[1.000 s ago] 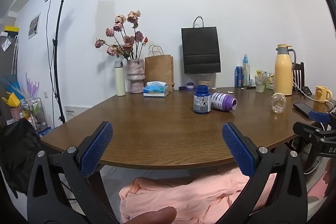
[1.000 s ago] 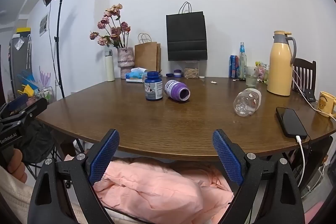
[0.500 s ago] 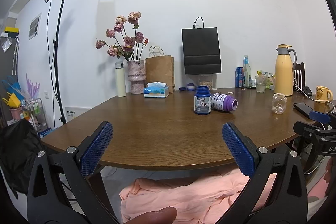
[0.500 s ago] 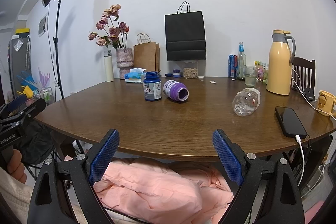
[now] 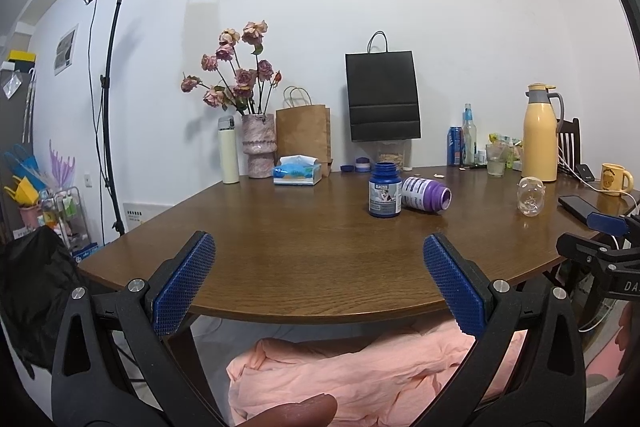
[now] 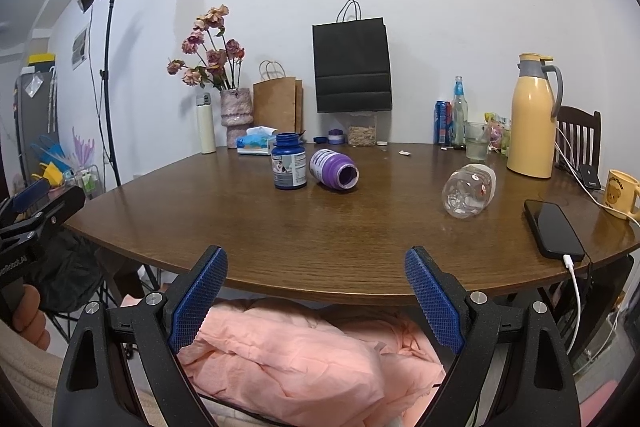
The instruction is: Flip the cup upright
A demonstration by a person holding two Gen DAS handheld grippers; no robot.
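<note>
Two hand-held grippers, both empty, held before a round wooden table; clear cup lying on its side.

Left gripper: blue-padded fingers spread wide, nothing between them, short of the near table edge. Right gripper: fingers likewise spread wide and empty, at the near edge. Clear cup: on its side, beyond and to the right of the right gripper's right finger; in the left wrist view far right of both fingers. Blue bottle: upright, uncapped, beyond the right gripper's left finger. Purple bottle: on its side, just beside the blue one. Black phone: flat, cable attached, right of the cup. Yellow jug: upright, behind the cup. Pink cloth: below the fingers, under the table edge.
</note>
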